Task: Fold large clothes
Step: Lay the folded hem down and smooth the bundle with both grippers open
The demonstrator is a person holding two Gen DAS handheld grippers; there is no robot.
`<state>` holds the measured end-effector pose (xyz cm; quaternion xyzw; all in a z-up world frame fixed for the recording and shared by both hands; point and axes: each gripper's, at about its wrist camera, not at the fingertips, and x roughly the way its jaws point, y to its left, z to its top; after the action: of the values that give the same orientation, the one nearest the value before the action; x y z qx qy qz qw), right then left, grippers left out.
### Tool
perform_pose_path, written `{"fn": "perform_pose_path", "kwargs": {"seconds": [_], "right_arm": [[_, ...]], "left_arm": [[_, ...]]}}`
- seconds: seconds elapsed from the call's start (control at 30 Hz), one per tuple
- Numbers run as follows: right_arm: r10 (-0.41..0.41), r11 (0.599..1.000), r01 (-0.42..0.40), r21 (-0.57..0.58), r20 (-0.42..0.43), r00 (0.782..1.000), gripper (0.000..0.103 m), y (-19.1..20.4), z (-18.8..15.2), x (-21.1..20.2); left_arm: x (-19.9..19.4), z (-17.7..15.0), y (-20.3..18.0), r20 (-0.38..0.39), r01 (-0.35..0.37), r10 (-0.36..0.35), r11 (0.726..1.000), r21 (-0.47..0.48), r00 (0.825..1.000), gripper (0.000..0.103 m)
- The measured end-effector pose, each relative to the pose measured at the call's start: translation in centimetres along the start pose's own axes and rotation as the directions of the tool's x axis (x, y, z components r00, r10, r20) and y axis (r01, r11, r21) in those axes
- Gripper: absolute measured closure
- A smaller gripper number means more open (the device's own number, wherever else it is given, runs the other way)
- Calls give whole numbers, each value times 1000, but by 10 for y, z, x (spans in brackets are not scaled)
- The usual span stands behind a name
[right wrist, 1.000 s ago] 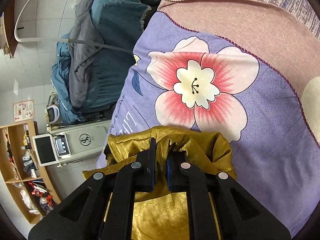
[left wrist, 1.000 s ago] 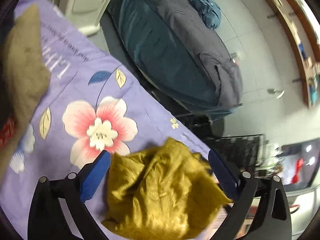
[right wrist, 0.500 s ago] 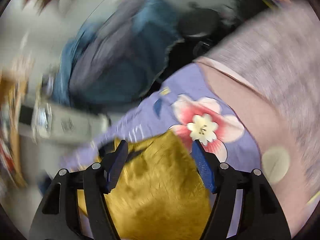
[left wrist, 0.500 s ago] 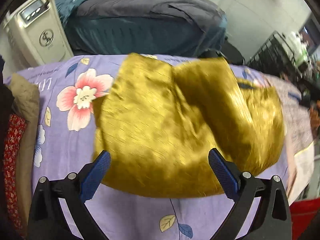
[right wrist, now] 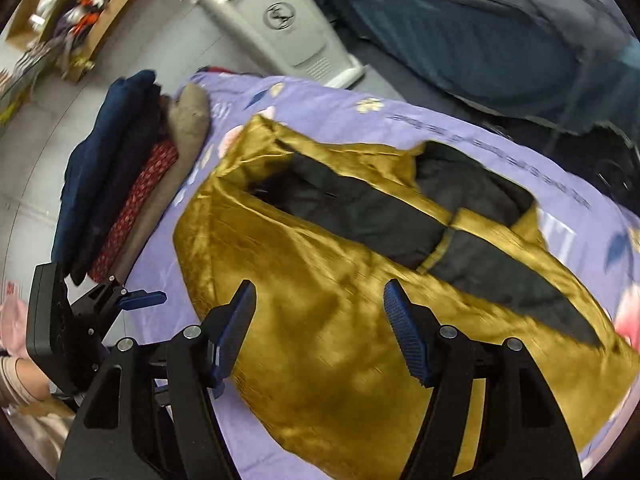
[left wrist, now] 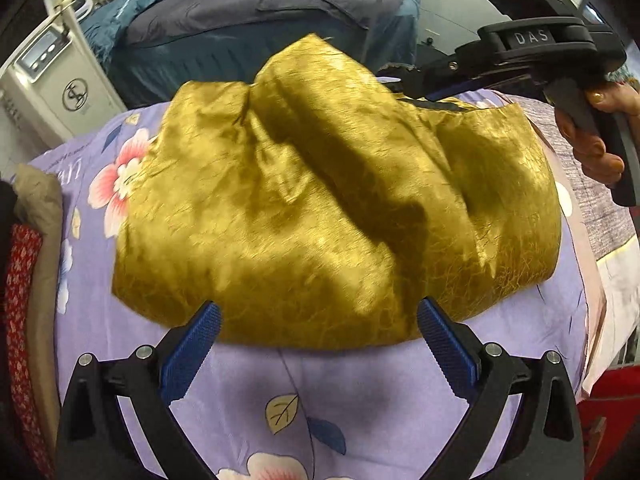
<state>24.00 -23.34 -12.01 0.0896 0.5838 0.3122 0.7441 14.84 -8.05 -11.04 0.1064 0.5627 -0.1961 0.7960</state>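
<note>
A shiny gold garment [left wrist: 336, 208] lies spread and rumpled on the purple floral bedsheet [left wrist: 320, 392]. The right wrist view shows its gold outer side [right wrist: 328, 312] and black lining [right wrist: 360, 212]. My left gripper [left wrist: 318, 344] is open and empty, its blue pads just short of the garment's near edge. My right gripper [right wrist: 318, 324] is open and empty, hovering over the garment. In the left wrist view the right gripper's body is at the far right edge of the garment, held by a hand [left wrist: 596, 136].
A stack of folded clothes [right wrist: 120, 192] in navy, red print and tan lies at the bed's left edge. A white machine [right wrist: 280, 20] stands beyond the bed. A second bed with a dark blue-grey cover [left wrist: 260, 20] is behind.
My right gripper was shut on the gold garment and has opened and let it go. The bunched garment now lies spread out on the sheet. Both grippers swung to new viewpoints.
</note>
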Motion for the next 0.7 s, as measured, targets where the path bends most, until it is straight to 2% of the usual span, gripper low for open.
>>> {"fn": "perform_pose_path", "kwargs": {"seconds": [0.07,0.17,0.2,0.27,0.37,0.43,0.53,0.6,0.67,0.7], "right_arm": [[-11,999,10,-39,-27,1000,29,7,6,12],[-62,994,56,-97,-53,997,30,10,15,31],[-65,991,57,-122,-61,996,35,11,15,36],[-73,988,58,-143,-103,992,100,11,17,45],[-156,977,140,-161,-94,983,101,9,19,44],[-288,949,278,-146,-53,956,101,0,26,40],[-409,912,409,2,6,912,101,-30,41,28],[-445,890,442,107,4,895,101,-51,45,26],[-444,888,445,118,-38,895,101,-57,47,36],[-435,894,436,108,-32,900,101,-55,45,40]], "left_arm": [[-5,-7,7,2,-22,22,1000,-8,1000,7],[-8,-16,6,-5,-42,42,999,1,999,7],[-6,-18,6,-11,-39,39,999,0,999,7],[-4,-21,5,-19,-31,31,1000,-6,999,7],[0,-20,1,-17,-23,22,1000,-15,1000,7],[1,-16,-4,-5,-14,14,1000,-13,1000,7],[1,-4,-19,22,-11,11,1000,23,1000,7],[4,7,-32,43,-24,21,998,62,999,7],[10,19,-42,57,-43,38,995,93,998,7],[15,24,-47,59,-54,47,992,111,997,7]]}}
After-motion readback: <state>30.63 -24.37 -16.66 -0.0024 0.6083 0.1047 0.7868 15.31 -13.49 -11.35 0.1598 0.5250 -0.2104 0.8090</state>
